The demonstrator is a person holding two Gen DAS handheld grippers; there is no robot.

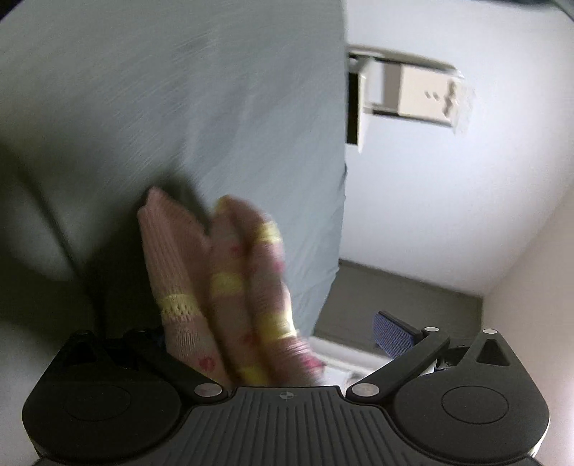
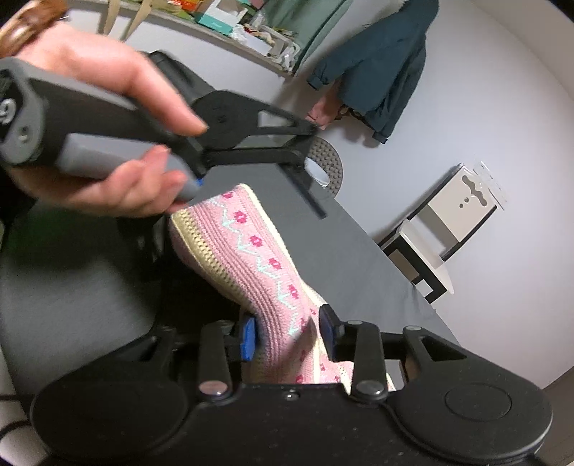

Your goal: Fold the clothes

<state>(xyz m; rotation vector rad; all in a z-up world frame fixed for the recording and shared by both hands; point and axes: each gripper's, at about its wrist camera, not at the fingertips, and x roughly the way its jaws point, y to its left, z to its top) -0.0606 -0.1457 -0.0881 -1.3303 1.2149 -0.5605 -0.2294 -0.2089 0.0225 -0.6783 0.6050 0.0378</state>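
A pink knitted garment point(image 2: 247, 251) with yellow bands and magenta flower motifs is lifted off the grey-covered surface point(image 2: 358, 258). My right gripper point(image 2: 287, 335) is shut on its near end, blue pads pressing both sides. A hand point(image 2: 107, 172) holds my left gripper above the garment's far edge, one blue tip touching the cream border. In the left wrist view the garment point(image 1: 222, 286) is blurred and hangs in front of my left gripper point(image 1: 272, 335). That gripper is open, with the right blue pad point(image 1: 391, 333) well off the cloth and the left finger in shadow.
A white stool with cut-outs point(image 2: 462, 208) stands by the wall past the surface's right edge, and the left wrist view shows the stool point(image 1: 423, 93) too. A dark teal jacket point(image 2: 380, 64) hangs on the wall. A cluttered shelf point(image 2: 222, 18) runs along the back. A round dotted grey object point(image 2: 330, 161) rests on the far end.
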